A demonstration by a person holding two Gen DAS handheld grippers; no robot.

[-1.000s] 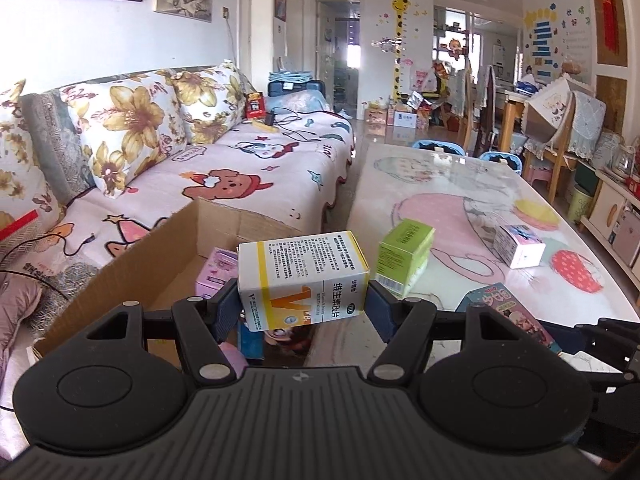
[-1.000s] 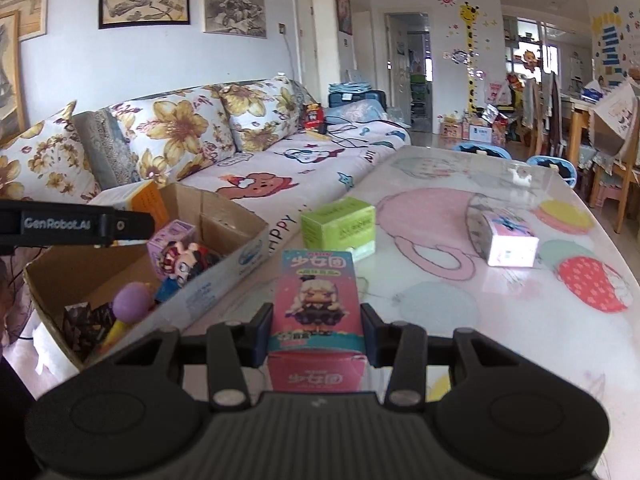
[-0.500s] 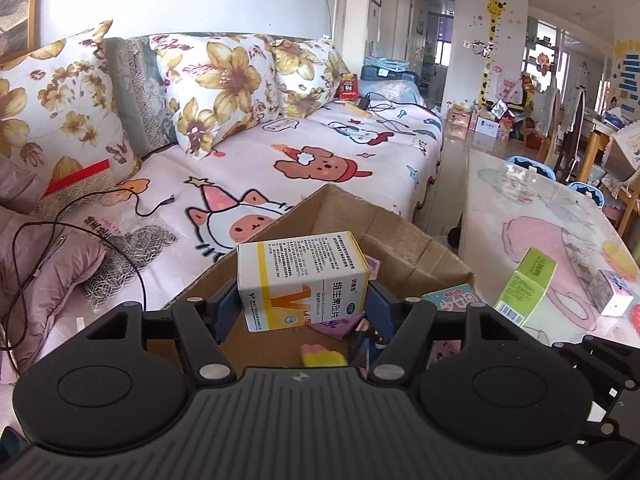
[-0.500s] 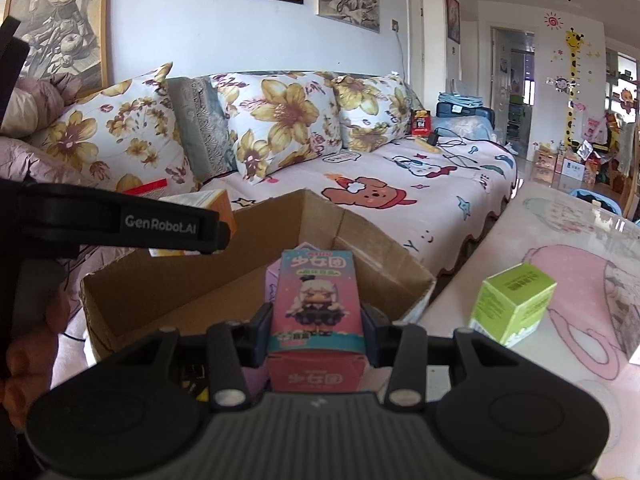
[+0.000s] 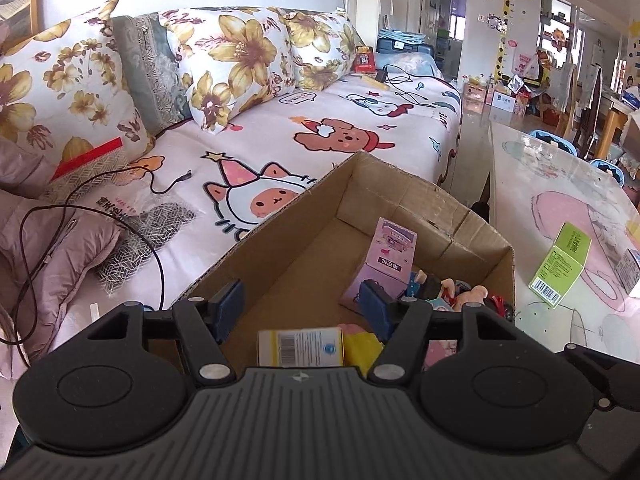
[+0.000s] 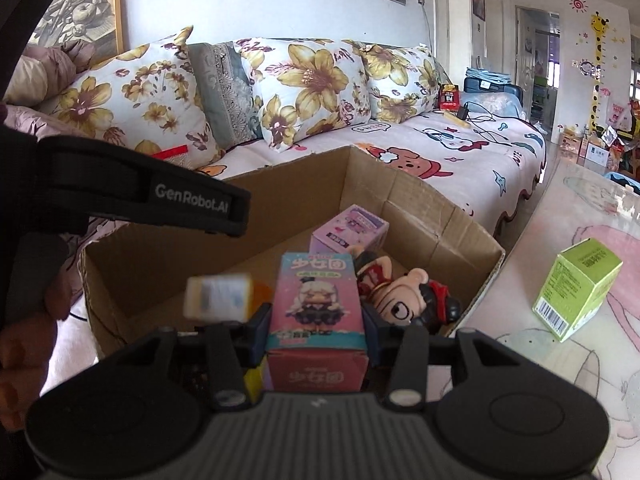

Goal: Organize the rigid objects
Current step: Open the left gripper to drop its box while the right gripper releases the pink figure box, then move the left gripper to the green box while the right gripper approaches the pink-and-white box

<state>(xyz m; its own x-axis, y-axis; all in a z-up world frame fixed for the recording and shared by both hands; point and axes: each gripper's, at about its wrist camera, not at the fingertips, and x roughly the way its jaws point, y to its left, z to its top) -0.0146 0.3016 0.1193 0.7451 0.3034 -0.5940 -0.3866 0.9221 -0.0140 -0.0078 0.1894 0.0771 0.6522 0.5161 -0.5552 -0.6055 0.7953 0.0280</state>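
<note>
The left hand-held gripper (image 5: 302, 310) has just let go: its jaws stand spread, and the white-and-yellow medicine carton (image 5: 300, 346) drops into the open brown cardboard box (image 5: 420, 216). The right hand-held gripper (image 6: 316, 330), loosening slightly, pinches the pink figure carton (image 6: 318, 304) above it, likely next in.

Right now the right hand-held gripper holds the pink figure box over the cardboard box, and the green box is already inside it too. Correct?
Not quite. The right hand-held gripper does hold the pink figure box over the cardboard box, but the green box sits on the table outside it, as the right wrist view shows.
</note>
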